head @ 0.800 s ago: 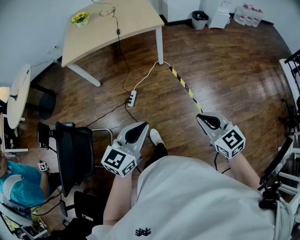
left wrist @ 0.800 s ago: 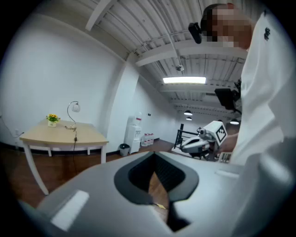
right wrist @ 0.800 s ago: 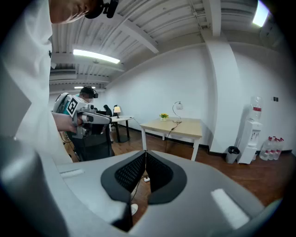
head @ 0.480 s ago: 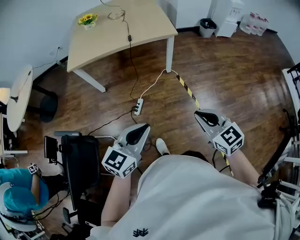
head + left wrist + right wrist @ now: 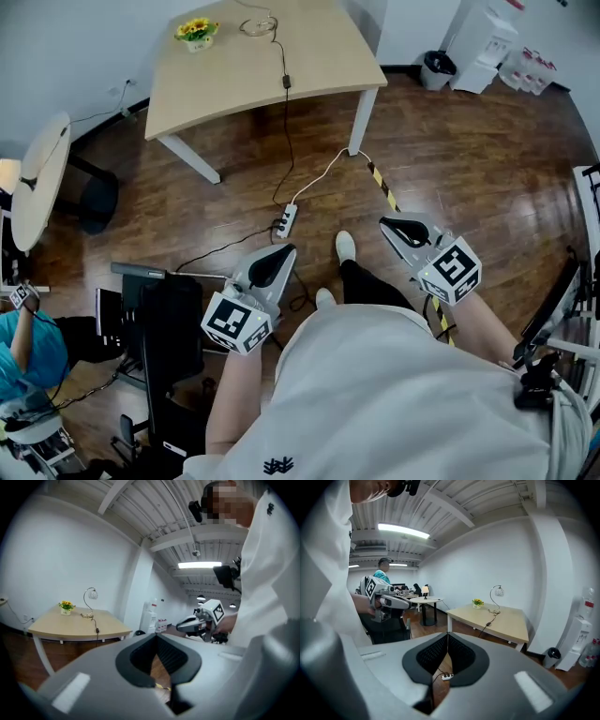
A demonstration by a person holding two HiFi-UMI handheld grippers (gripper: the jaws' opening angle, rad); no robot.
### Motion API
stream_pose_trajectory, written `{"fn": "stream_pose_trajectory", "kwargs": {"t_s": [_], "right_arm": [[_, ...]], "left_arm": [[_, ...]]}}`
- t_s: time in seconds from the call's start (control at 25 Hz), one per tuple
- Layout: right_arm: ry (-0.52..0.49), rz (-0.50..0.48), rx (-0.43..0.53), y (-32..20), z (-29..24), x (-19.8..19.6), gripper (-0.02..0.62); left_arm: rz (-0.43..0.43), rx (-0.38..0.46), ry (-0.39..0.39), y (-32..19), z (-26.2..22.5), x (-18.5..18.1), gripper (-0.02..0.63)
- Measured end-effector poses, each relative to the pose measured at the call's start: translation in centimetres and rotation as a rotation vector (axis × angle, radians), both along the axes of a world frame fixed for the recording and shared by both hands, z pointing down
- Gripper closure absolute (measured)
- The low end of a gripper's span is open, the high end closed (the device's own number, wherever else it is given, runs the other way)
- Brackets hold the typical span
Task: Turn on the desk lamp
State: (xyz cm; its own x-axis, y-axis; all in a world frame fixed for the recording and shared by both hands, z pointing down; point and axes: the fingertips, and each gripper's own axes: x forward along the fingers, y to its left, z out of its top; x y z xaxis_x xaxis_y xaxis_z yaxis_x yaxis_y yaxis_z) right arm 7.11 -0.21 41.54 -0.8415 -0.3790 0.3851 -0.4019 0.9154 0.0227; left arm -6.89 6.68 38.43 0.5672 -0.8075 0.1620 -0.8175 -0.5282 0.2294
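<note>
Holds the left hand-held gripper (image 5: 286, 251) and right hand-held gripper (image 5: 386, 225) pressed together on nothing, well apart from the pale wooden counter (image 5: 234, 80) bearing the slim curved-neck metal desk lamp (image 5: 93, 594), seemingly unlit, so looks hardly begun, with approach and switching both left.

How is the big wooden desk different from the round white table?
The light wooden desk has corners; the round white table is a circle. The desk is tan, the table white. The desk stands on several white legs; the table stands on one dark middle post. Both stand on the brown wood floor.
</note>
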Motion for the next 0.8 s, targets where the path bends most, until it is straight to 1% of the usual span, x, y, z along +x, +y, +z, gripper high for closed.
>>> {"fn": "stream_pose_trajectory", "kwargs": {"t_s": [0.2, 0.44, 0.64, 0.8], "right_arm": [[-0.022, -0.052, -0.023, -5.2, 0.9, -3.2, 0.589], [-0.041, -0.109, -0.033, -13.9, 1.0, -6.1, 0.589], [-0.039, -0.149, -0.036, -21.0, 0.7, -7.9, 0.589], [-0.051, -0.182, -0.047, -25.8, 0.9, -9.3, 0.589]], "left_arm": [[-0.049, -0.011, -0.005, -4.3, 0.4, -2.5, 0.589], [-0.096, -0.035, -0.041, -12.0, -0.4, -4.6, 0.589], [-0.127, -0.043, -0.050, -18.9, -1.3, -5.9, 0.589], [-0.142, -0.065, -0.052, -23.6, -1.3, -6.7, 0.589]]}}
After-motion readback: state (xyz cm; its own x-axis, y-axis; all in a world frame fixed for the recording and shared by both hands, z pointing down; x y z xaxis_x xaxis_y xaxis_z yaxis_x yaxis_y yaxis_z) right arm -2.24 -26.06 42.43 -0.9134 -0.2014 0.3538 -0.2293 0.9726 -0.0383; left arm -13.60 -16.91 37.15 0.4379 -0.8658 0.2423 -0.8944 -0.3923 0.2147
